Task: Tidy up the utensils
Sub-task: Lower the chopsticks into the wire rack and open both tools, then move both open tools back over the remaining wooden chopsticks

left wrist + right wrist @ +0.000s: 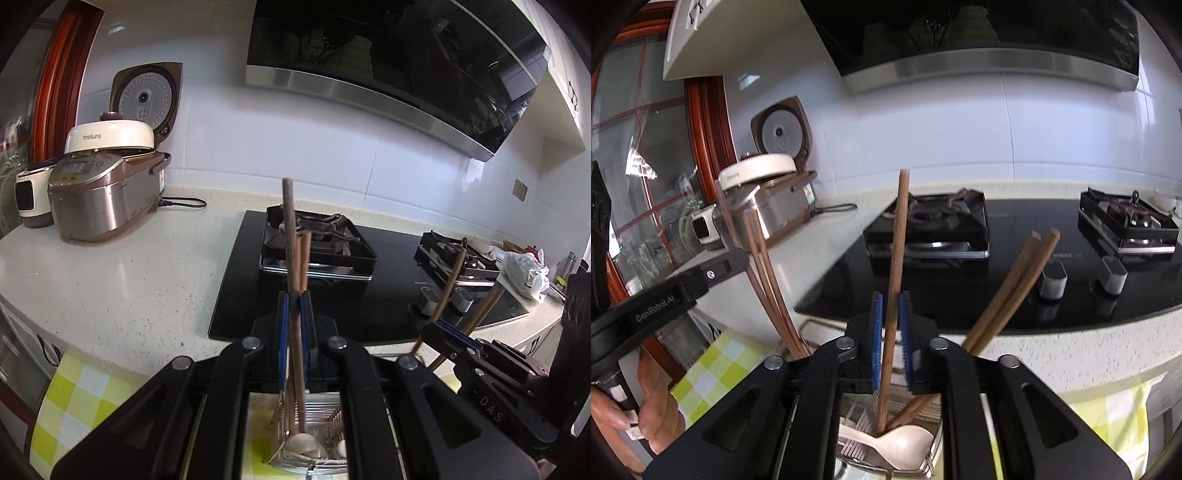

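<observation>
Setting: a pale speckled counter fills the left and middle of the left wrist view, with a black glass hob across the centre right of both views. A steel rice cooker, lid raised, stands at the upper left. A yellow-checked cloth lies at the lower left.

Receptacle: a wire utensil basket sits at the bottom centre of both views, directly below the tools. A white spoon lies in its bottom.

Left gripper: blue pads drawn narrow, closed on a bundle of brown chopsticks. The bundle stands nearly upright at frame centre, lower ends down inside the basket.

Right gripper: pads close either side of a single chopstick, also nearly upright, tip reaching the basket beside the spoon. Whether the pads are pressing on it or a sliver apart cannot be told. Two loose chopsticks lean to the right out of the basket, unheld.

Assessment: the step in hand appears to be standing chopsticks in the basket, with both tools over it. The next move likely calls for easing the pads apart once the tips are seated, then gathering the leaning pair upright. Early release risks sticks toppling outward.
</observation>
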Action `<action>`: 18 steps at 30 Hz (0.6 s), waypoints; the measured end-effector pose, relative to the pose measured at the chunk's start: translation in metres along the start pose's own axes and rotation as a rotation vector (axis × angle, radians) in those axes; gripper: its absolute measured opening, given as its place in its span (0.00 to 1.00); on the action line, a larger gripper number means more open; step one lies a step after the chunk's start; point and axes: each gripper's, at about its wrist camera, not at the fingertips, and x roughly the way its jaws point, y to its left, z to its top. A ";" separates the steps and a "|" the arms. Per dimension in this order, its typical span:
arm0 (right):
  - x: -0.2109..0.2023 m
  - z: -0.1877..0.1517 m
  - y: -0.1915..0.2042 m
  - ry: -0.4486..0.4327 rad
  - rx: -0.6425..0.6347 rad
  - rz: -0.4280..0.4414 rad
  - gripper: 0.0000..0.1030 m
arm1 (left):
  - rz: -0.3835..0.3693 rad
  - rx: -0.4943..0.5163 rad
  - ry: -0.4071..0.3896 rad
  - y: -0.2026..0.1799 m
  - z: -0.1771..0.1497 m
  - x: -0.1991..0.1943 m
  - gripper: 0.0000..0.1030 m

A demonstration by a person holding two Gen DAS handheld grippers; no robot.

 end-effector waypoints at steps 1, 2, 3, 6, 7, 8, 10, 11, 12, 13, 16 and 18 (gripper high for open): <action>0.000 -0.001 -0.001 0.002 0.002 -0.001 0.23 | 0.004 0.000 0.005 0.002 -0.002 0.000 0.07; -0.001 -0.002 -0.003 0.001 0.006 -0.005 0.36 | 0.007 -0.003 0.008 0.003 -0.003 0.000 0.09; -0.003 -0.002 -0.005 -0.002 0.012 -0.008 0.48 | 0.012 -0.008 0.007 0.005 -0.004 -0.002 0.11; -0.014 -0.001 -0.011 -0.021 0.029 -0.013 0.49 | 0.017 -0.022 -0.007 0.010 -0.007 -0.014 0.20; -0.019 0.000 -0.013 -0.023 0.035 -0.010 0.49 | 0.019 -0.024 -0.012 0.011 -0.007 -0.019 0.22; -0.024 0.000 -0.014 -0.028 0.039 -0.015 0.49 | 0.021 -0.025 -0.019 0.013 -0.007 -0.025 0.25; -0.036 0.001 -0.016 -0.039 0.037 -0.014 0.49 | 0.026 -0.027 -0.031 0.016 -0.009 -0.039 0.36; -0.045 0.001 -0.015 -0.044 0.037 -0.006 0.49 | 0.033 -0.026 -0.037 0.018 -0.011 -0.047 0.43; -0.051 0.001 -0.015 -0.048 0.037 -0.003 0.49 | 0.038 -0.024 -0.041 0.018 -0.012 -0.054 0.47; -0.058 0.000 -0.015 -0.054 0.035 -0.002 0.49 | 0.048 -0.019 -0.046 0.019 -0.016 -0.063 0.56; -0.084 -0.009 -0.012 -0.063 0.037 0.004 0.50 | 0.074 -0.008 -0.043 0.021 -0.030 -0.089 0.74; -0.097 -0.017 -0.012 -0.065 0.047 0.005 0.54 | 0.104 -0.002 -0.044 0.023 -0.042 -0.105 0.85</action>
